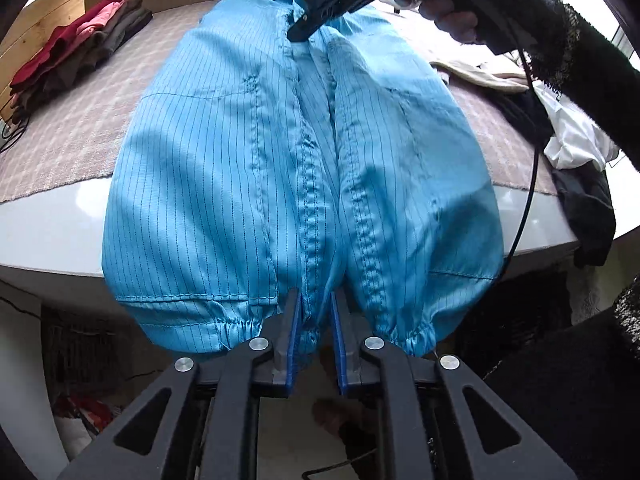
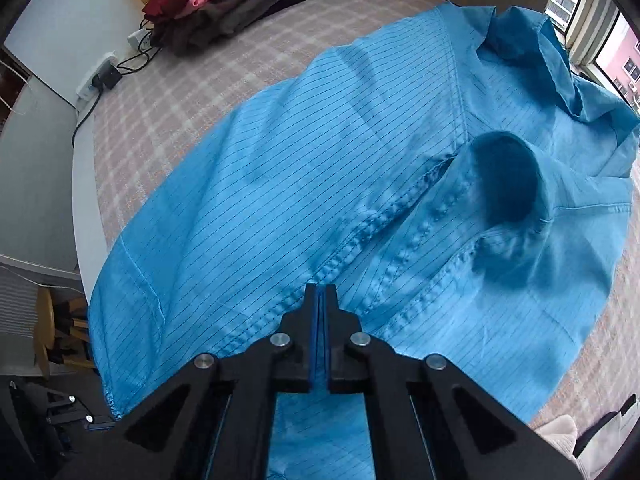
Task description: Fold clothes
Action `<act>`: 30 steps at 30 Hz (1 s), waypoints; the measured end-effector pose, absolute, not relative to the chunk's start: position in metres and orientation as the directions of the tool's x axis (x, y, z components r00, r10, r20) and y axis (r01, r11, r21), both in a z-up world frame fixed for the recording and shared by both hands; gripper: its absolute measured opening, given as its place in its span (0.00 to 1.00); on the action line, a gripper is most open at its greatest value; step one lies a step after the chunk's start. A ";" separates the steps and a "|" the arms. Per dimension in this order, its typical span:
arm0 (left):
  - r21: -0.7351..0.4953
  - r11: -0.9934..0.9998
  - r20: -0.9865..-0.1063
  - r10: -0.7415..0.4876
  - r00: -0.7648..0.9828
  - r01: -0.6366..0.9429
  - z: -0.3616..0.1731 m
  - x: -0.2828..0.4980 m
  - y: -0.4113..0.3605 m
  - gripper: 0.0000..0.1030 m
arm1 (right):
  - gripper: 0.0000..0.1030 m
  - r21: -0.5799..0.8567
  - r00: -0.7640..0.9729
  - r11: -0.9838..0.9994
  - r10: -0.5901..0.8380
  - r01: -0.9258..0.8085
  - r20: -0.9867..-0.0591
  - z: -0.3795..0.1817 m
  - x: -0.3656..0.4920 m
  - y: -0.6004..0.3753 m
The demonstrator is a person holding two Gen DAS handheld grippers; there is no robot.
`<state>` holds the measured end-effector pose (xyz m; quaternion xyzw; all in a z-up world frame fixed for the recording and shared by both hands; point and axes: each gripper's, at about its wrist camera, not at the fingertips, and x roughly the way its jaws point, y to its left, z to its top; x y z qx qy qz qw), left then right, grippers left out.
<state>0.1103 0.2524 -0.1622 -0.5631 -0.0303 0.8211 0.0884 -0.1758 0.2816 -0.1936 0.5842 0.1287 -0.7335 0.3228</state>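
— So, where does the blue striped garment (image 1: 248,168) lie?

— Flat on the checked cloth (image 1: 80,132) that covers the table (image 1: 52,224), its gathered hem hanging over the near table edge. My left gripper (image 1: 316,320) pinches that hem at the middle seam, jaws drawn narrow on the fabric. My right gripper (image 2: 321,300) has its jaws pressed together on the seam at the far end of the garment, near the collar.

— And the rest?

— A folded stack (image 1: 76,52) sits beyond the garment on the left; unfolded clothes (image 1: 568,136) wait on its right.

— What does this fold ask of you?

— In my judgement, both grips should keep the seam taut between them, so the two halves stay matched. I should lift evenly, since thin cloth like this may slide from a shallow pinch, and lay hem toward collar without dragging the checked cloth.
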 end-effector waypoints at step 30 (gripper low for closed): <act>-0.110 -0.989 -0.944 0.135 -0.302 -0.101 -0.154 0.053 0.218 0.36 | 0.01 0.142 -0.183 -0.795 -0.303 0.590 -0.935 -0.197 -0.338 0.301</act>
